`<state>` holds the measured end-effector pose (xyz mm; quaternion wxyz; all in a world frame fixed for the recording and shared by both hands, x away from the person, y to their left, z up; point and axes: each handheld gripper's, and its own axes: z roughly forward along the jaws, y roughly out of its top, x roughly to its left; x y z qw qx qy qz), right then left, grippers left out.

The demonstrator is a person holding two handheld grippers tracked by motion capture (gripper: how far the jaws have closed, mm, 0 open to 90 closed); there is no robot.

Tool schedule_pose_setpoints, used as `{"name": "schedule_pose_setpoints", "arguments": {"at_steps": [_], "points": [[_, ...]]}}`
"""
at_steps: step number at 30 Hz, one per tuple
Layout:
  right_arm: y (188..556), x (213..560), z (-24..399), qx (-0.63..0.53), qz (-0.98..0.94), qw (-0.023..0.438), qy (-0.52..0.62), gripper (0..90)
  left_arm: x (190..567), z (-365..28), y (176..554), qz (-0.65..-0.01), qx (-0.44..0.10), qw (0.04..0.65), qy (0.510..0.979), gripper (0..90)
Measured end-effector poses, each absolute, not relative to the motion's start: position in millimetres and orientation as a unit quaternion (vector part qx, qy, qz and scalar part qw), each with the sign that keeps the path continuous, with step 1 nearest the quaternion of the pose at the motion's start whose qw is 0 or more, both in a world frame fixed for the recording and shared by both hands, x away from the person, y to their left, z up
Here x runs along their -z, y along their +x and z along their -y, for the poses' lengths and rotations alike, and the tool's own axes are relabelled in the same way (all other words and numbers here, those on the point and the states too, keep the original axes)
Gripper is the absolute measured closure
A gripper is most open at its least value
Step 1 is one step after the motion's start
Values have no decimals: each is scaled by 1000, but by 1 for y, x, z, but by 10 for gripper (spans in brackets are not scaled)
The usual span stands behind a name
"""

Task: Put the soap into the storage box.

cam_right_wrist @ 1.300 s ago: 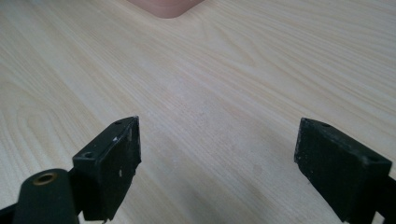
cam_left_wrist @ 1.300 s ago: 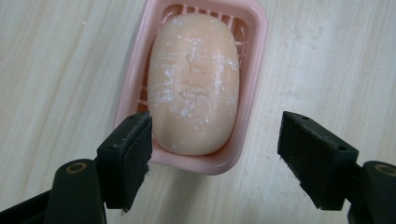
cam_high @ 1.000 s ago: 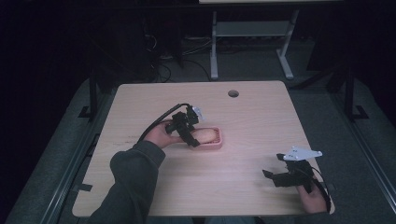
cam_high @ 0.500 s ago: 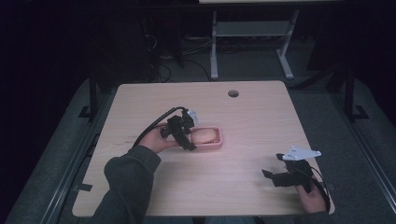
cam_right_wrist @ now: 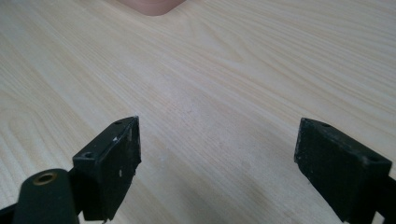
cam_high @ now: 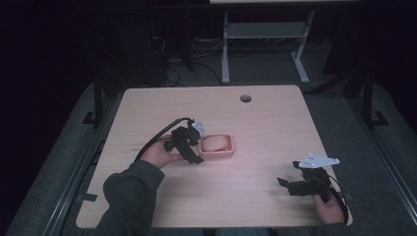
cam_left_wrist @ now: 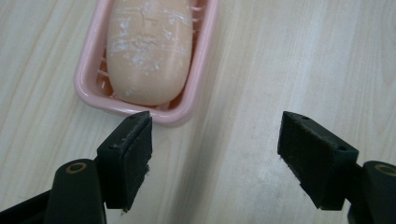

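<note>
Bar of peach soap lying lengthwise in a pink soap dish, white streaks across its top; dish resting flat on the light wooden table, a little left of centre in the high view. Left gripper just beside the dish's near-left end, jaws spread with nothing between them, one pad close to the dish's rim but not touching, the other over bare wood. Right gripper well apart near the table's right front corner, jaws likewise spread over bare tabletop, gripping nothing; a pink corner of the dish at the top edge of its view.

Step in hand, as a judgement: soap seated in its dish, left tool free of it and standing off to the side. Next move probably either a clean retreat from the dish or a fresh approach: for the latter, centring the jaws across the soap's narrow width, coming down squarely, and closing gently, given a slick surface prone to slipping.
</note>
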<state>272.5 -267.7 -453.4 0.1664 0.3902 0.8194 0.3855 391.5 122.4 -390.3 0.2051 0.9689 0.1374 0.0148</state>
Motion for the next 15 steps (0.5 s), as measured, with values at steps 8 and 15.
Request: {"name": "schedule_pose_setpoints", "arguments": {"at_steps": [8,15], "points": [[274,454,265,-380,-821,165,392,141,396,-131,381,-137,-14,208,968,268],[274,454,267,-380,-819,167,395,141,397,-136,375,-141,-15,213,967,270]]}}
